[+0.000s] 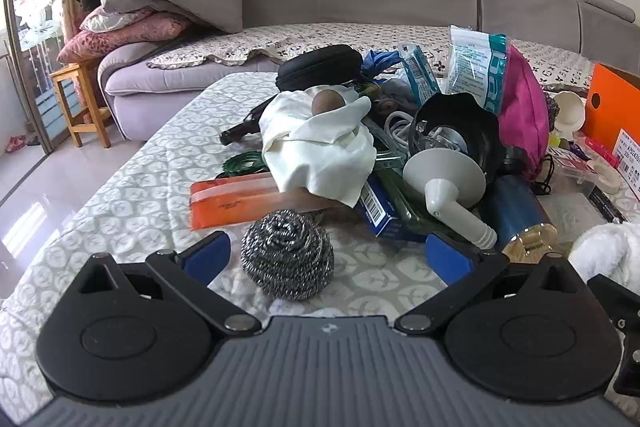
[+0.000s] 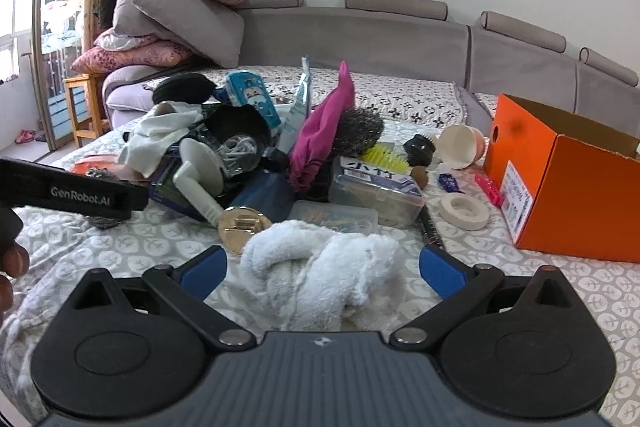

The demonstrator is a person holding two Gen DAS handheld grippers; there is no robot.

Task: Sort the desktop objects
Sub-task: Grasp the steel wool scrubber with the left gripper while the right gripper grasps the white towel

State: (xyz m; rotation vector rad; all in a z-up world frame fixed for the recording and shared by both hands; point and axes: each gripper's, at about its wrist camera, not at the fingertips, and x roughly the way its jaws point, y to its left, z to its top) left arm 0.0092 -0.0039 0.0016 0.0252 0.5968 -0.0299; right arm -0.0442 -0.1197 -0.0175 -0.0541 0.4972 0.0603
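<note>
Your left hand-held gripper (image 1: 326,257) spread wide, steel scourer (image 1: 287,254) between fingers, untouched. Your right hand-held gripper (image 2: 323,267) spread wide around white towel (image 2: 320,273). Orange box (image 2: 568,175) at 2 o'clock on bench (image 2: 540,291).

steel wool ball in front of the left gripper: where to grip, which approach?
Grip the steel wool ball across its middle, coming straight ahead and low along the tablecloth. It sits free, round and compressible, already between the left gripper's open blue fingers, so probably any diameter holds. The orange packet lies just behind: don't overshoot.
</note>
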